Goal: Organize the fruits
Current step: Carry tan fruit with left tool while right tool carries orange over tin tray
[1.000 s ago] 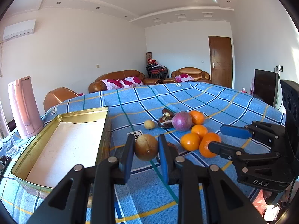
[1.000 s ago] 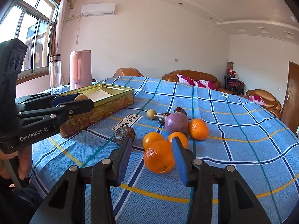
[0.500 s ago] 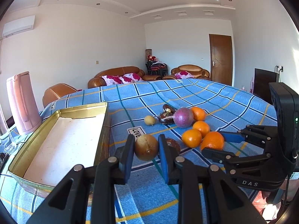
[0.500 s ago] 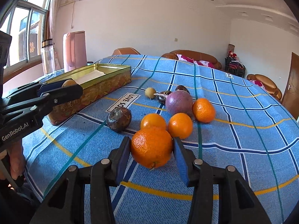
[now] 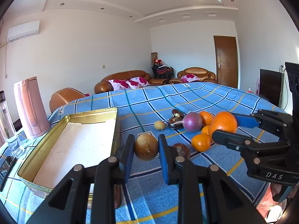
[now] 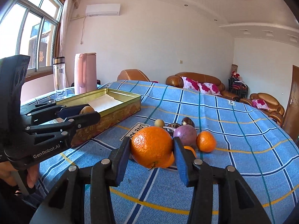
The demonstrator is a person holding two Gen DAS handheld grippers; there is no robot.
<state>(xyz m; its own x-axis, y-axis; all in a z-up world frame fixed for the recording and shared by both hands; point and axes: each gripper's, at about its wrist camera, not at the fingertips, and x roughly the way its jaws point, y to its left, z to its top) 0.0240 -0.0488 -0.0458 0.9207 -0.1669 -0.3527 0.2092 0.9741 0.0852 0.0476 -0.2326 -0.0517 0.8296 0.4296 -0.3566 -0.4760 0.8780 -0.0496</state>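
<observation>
My left gripper [image 5: 146,148] is shut on a brown-yellow round fruit [image 5: 146,147], held above the cloth beside the gold tin [image 5: 87,114]; this gripper also shows in the right wrist view [image 6: 87,113]. My right gripper [image 6: 151,148] is shut on a large orange [image 6: 151,146], lifted above the fruit pile; it shows in the left wrist view [image 5: 227,126]. On the cloth lie a purple fruit [image 5: 192,122], small oranges [image 5: 200,142], a small yellow fruit [image 5: 159,125] and dark brown fruits [image 5: 180,150].
The open gold tin with a white liner [image 6: 119,98] stands at the left. A pink kettle [image 5: 30,107] and a glass bottle [image 5: 7,123] stand behind it. The blue checked tablecloth [image 5: 186,100] covers the table. Sofas stand beyond.
My right gripper has closed on the large orange and lifted it off the cloth. My left gripper still holds the brown fruit, nearly unmoved.
</observation>
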